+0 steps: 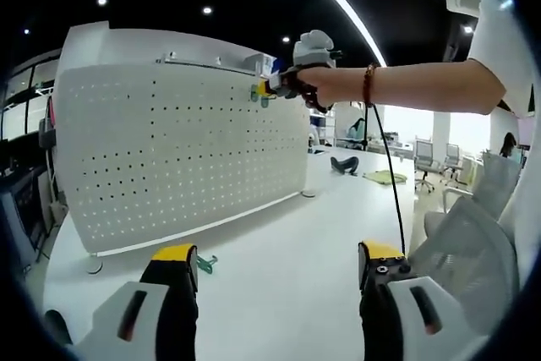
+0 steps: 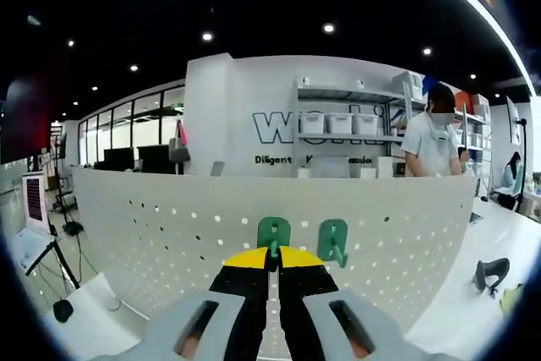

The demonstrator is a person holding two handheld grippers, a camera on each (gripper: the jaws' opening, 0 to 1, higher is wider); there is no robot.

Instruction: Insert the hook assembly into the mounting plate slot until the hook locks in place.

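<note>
A white pegboard [image 1: 177, 150] stands upright on the table as the mounting plate. In the right gripper view my right gripper [image 2: 272, 253] is shut on a green hook [image 2: 273, 232], pressed against the pegboard [image 2: 169, 234] near its top edge. A second green hook [image 2: 333, 241] hangs on the board just to the right. In the left gripper view the right gripper [image 1: 279, 84] is at the board's upper right corner beside the green hooks [image 1: 258, 95], held by a person's arm [image 1: 406, 86]. My left gripper [image 1: 277, 261] is open low over the table. Another green hook [image 1: 205, 264] lies by its left jaw.
The white table [image 1: 296, 243] stretches ahead to the right, with a black object [image 1: 344, 165] and a yellow-green cloth [image 1: 385, 177] far back. A white mesh chair [image 1: 473, 243] stands at the right. A cable [image 1: 390, 166] hangs from the arm. A person [image 2: 431, 137] stands behind the board.
</note>
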